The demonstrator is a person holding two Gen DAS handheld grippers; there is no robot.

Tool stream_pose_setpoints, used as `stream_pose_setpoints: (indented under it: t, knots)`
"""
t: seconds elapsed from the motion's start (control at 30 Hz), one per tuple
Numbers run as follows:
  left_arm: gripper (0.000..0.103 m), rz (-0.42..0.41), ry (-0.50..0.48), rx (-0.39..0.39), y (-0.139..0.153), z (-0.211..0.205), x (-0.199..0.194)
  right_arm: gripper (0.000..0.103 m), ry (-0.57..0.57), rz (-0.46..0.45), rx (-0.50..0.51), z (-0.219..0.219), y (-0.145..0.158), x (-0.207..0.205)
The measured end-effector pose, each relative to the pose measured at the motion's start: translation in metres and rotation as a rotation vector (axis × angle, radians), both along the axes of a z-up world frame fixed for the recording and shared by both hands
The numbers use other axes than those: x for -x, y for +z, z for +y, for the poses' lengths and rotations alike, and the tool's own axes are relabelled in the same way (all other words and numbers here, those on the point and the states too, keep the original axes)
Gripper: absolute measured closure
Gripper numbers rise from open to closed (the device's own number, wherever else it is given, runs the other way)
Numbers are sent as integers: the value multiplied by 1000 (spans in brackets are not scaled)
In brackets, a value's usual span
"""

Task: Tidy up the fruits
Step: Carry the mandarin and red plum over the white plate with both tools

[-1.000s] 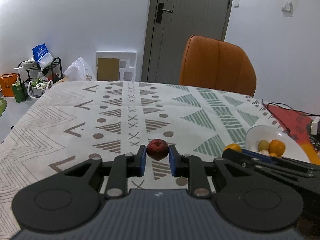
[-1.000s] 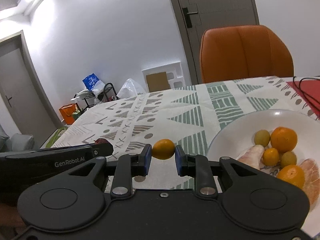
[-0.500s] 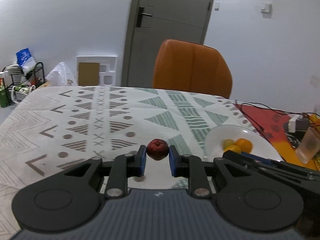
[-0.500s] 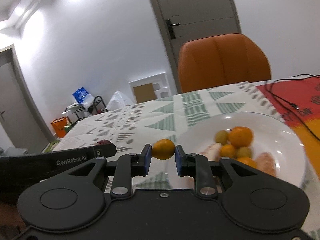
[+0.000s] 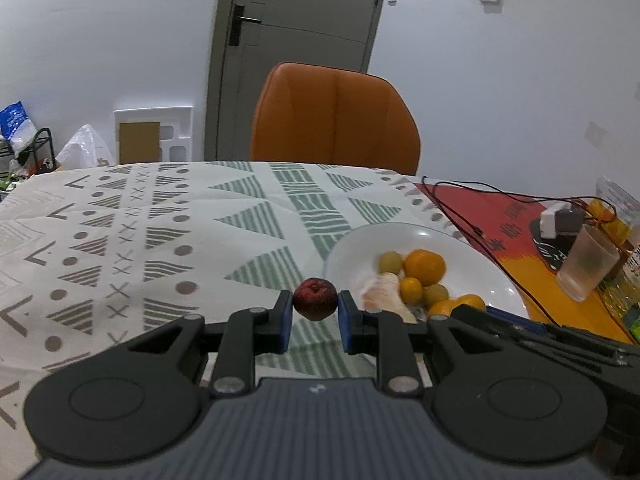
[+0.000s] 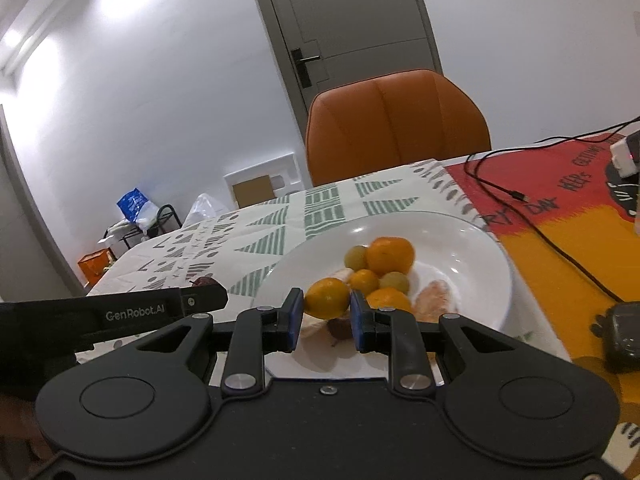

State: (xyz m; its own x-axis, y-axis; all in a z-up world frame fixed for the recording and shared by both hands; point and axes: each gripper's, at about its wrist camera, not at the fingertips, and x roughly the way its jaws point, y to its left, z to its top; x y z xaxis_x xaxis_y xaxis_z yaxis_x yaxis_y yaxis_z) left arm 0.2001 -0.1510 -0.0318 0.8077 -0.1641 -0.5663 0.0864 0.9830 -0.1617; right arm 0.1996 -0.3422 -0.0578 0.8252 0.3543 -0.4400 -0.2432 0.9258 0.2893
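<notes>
My left gripper (image 5: 315, 312) is shut on a small dark red fruit (image 5: 315, 298), held above the patterned tablecloth just left of the white plate (image 5: 492, 276). My right gripper (image 6: 326, 312) is shut on a small orange fruit (image 6: 327, 302), held over the near left part of the white plate (image 6: 472, 248). The plate holds several oranges, two green fruits and pale peeled pieces. The left gripper's finger (image 6: 120, 312) shows at the left in the right wrist view, and the red fruit (image 6: 205, 281) peeks above it.
An orange chair (image 5: 334, 118) stands behind the table's far edge. On the red and orange mat (image 6: 568, 248) to the right lie a black cable (image 6: 532, 228), a frosted cup (image 5: 587, 264), a white adapter (image 5: 554, 222) and a dark case (image 6: 622, 336).
Both grippers have swung right toward the plate, each still holding its fruit. The orange fruit now hangs over the plate and the red fruit is near its left rim.
</notes>
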Motion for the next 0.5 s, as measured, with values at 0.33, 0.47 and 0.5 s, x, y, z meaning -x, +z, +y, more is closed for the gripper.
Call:
stream_pose_setpoints:
  t: [0.33,0.47,0.5]
  knots:
    - [81,5,-55,-6,1,-26,2,65,-49,35,-32,-26,-9,4]
    - [81,12,-103,-3,0,-38,5,65,-61,43,-56,-37,-11,6]
    - [81,15,-114,-3,0,-41,6,65,-60,43,-61,-38,-11,6]
